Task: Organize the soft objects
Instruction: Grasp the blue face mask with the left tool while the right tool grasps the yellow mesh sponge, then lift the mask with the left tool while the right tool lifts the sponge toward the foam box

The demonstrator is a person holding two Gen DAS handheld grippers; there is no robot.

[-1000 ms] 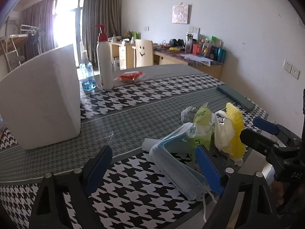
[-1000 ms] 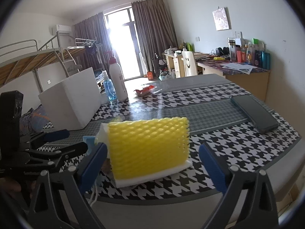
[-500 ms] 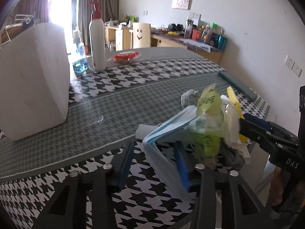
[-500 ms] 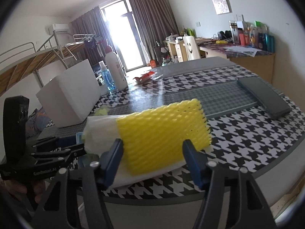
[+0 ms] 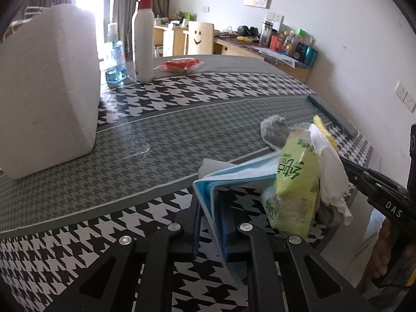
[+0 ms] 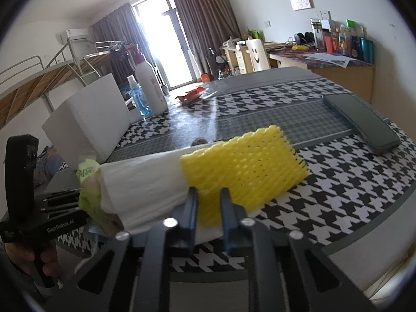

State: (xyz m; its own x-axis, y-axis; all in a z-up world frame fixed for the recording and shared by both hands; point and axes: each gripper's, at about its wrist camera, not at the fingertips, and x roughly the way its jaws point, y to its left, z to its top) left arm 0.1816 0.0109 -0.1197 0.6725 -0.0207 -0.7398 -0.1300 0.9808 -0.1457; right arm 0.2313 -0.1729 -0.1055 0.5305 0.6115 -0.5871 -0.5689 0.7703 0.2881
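Observation:
My left gripper (image 5: 211, 223) is shut on a folded blue face mask (image 5: 234, 176) and holds it lifted over the table's near edge. A green plastic packet (image 5: 296, 182) and a white cloth (image 5: 331, 171) hang just to its right. My right gripper (image 6: 208, 208) is shut on the yellow foam net (image 6: 244, 163), which sits against the white cloth (image 6: 145, 179); the green packet (image 6: 88, 182) is at its left end. A grey crumpled wad (image 5: 274, 130) lies on the table behind the pile.
A big white foam block (image 5: 46, 88) stands at the left on the houndstooth table (image 5: 156, 140). A pump bottle (image 5: 142, 41), a blue bottle (image 5: 114, 59) and a red packet (image 5: 179, 65) are at the back. A dark flat case (image 6: 361, 122) lies at the right edge.
Both grippers went from wide open to shut. The left closed on the blue mask, the right on the yellow foam net, and both items are now raised and tilted.

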